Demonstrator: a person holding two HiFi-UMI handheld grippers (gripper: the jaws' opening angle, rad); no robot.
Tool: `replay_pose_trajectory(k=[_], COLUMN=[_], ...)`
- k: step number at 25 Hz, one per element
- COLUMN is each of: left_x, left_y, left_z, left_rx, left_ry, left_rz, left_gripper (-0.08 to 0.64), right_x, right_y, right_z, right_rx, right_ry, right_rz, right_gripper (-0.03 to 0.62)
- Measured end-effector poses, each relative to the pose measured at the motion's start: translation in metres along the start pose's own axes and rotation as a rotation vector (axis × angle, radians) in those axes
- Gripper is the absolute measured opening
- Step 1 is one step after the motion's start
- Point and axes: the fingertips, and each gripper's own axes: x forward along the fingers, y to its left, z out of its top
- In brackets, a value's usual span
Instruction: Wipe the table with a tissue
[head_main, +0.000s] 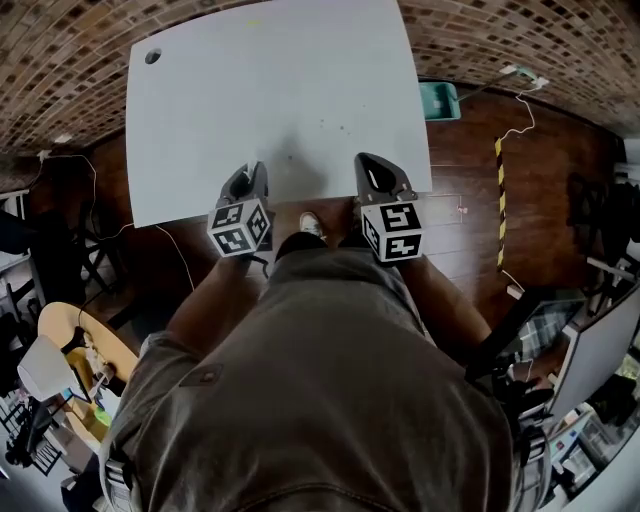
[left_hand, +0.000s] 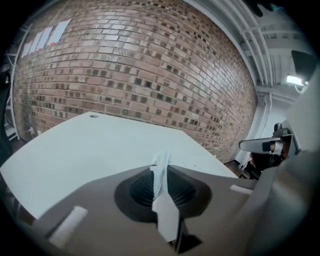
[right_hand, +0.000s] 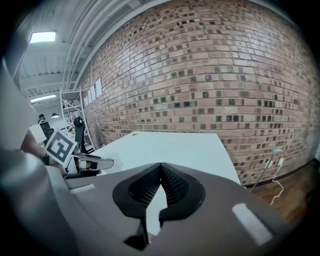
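The fingers (left_hand: 134, 189) of the left gripper (head_main: 249, 178) are found clamped on a white tissue (left_hand: 164, 207). The tissue is pinched upright between the ribbed pads, at lower centre of the left gripper view, and a crumpled end stands above the tips. The fingers (right_hand: 144, 186) of the right gripper (right_hand: 161, 166) are recorded as pressed together at the tips, with nothing held between them.

In the head view both grippers are seen at mid-frame, side by side but apart, at the near edge of the white table (head_main: 270, 90). The person's shirt (head_main: 330, 380) fills the lower frame, and a shoe (head_main: 311, 224) is noted between the two grippers, below the table edge. A round hole (head_main: 152, 56) is observed at the table's far corner, in the upper left of the frame. A teal bin (head_main: 439, 100) is noted on the wooden floor (head_main: 465, 170) just right of the table. A brick wall (left_hand: 135, 65) is recorded beyond the far edge.
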Motion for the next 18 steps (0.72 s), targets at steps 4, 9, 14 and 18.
replay_pose_trajectory(k=[4,9,14,18], left_x=[0.016,0.032,0.038,0.042], left_y=[0.006,0.007,0.008,0.006], left_z=[-0.01,-0.023,-0.032,-0.036], left_rx=[-0.002,0.011,0.042,0.071], left_ry=[0.034,0.088,0.14,0.164], left_rz=[0.044,0.086,0.121,0.133], left_gripper=[0.04,0.04,0.04,0.04], right_x=[0.007,0.016,0.023,0.028], right_y=[-0.014,-0.035,-0.046,-0.05], right_z=[-0.005,-0.01,-0.015,-0.019], right_rx=[-0.006,0.002,0.024,0.042], right_ry=[0.024,0.041,0.06,0.069], right_rz=[0.017,0.032,0.05,0.065], right_gripper=[0.014,0.014,0.014,0.014])
